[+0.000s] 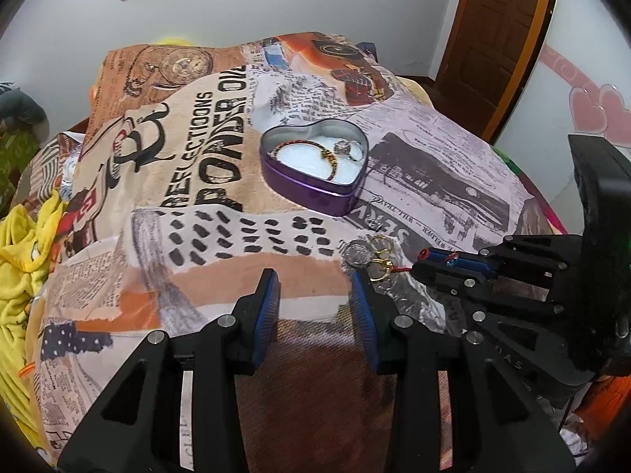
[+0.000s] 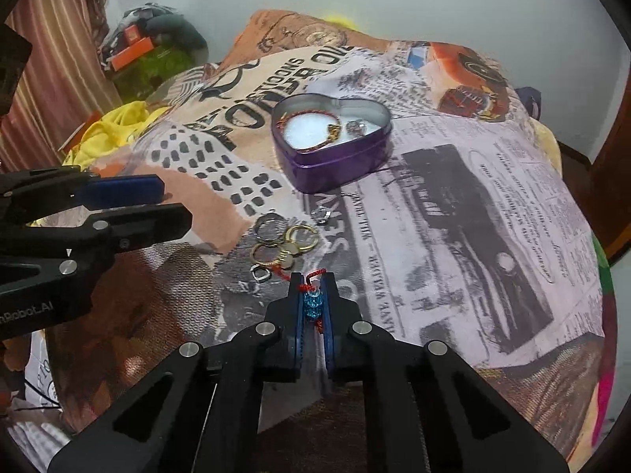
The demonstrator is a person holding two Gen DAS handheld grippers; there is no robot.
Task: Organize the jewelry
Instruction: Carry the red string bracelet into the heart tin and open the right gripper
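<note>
A purple heart-shaped tin stands open on the printed cloth, holding a red-and-gold bracelet and a silver ring. Nearer, several gold and silver rings lie in a loose cluster, with a small silver piece beyond them. My right gripper is shut on a blue beaded charm with a red cord, just short of that cluster. My left gripper hovers open to the left of the cluster, with nothing between its fingers.
The printed patchwork cloth covers a raised, rounded surface that drops away at the edges. A yellow garment is bunched at the left. A wooden door stands at the far right, and an orange box sits at the far left.
</note>
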